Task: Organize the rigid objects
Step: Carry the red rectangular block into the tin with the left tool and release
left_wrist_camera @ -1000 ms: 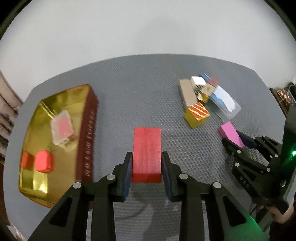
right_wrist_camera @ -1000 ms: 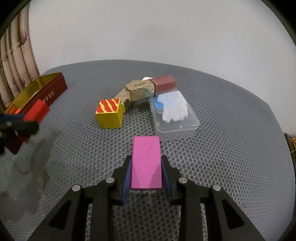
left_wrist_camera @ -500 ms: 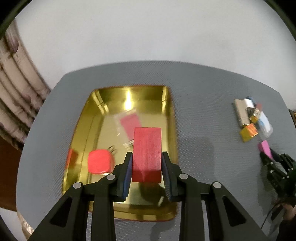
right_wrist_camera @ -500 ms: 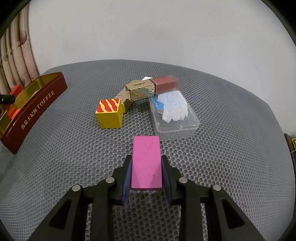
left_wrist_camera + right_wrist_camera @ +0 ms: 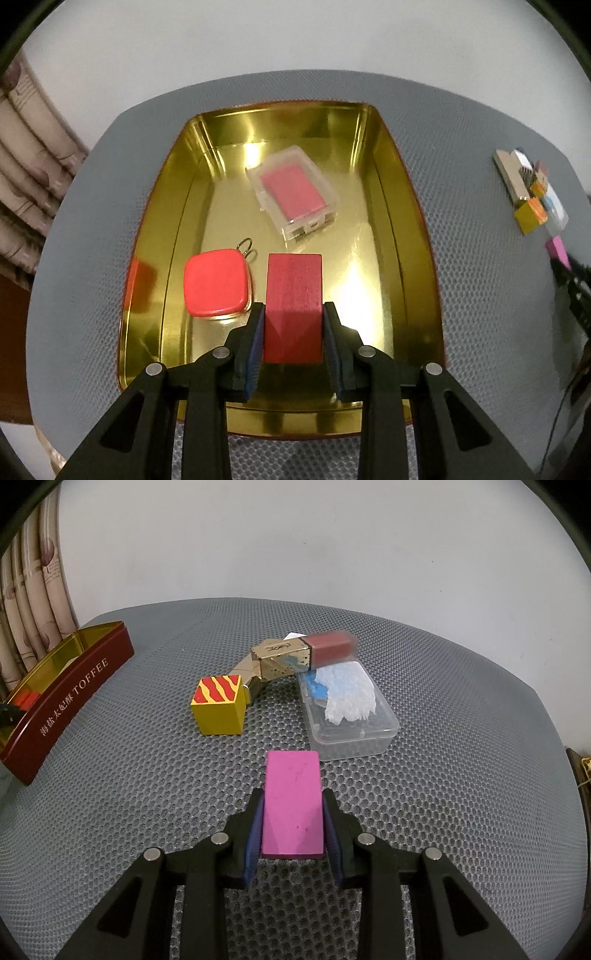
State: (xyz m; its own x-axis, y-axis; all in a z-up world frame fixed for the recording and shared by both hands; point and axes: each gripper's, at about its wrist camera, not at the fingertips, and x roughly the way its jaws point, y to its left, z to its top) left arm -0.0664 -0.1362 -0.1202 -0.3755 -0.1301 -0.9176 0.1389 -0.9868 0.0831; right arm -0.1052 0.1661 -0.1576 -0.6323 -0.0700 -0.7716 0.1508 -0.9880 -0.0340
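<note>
My left gripper point(image 5: 293, 325) is shut on a red wooden block point(image 5: 293, 295) and holds it inside the gold tin point(image 5: 402, 229), low over its near half. In the tin lie a red rounded-square case point(image 5: 217, 282) just left of the block and a clear box with a pink insert point(image 5: 293, 190) farther back. My right gripper point(image 5: 293, 819) is shut on a pink block point(image 5: 293, 801) just above the grey mesh surface point(image 5: 147, 786). Beyond it lie a yellow cube with red stripes point(image 5: 219, 705), a gold box with a red cap point(image 5: 295, 655) and a clear plastic case point(image 5: 347, 709).
The tin shows in the right wrist view at far left as a dark red wall marked TOFFEE point(image 5: 70, 698). The pile of small objects point(image 5: 528, 192) sits at the right in the left wrist view. A curtain point(image 5: 26, 177) hangs beyond the table's left edge.
My left gripper has carried the red block from the open mesh over to the tin and lowered it inside. My right gripper has stayed put with the pink block.
</note>
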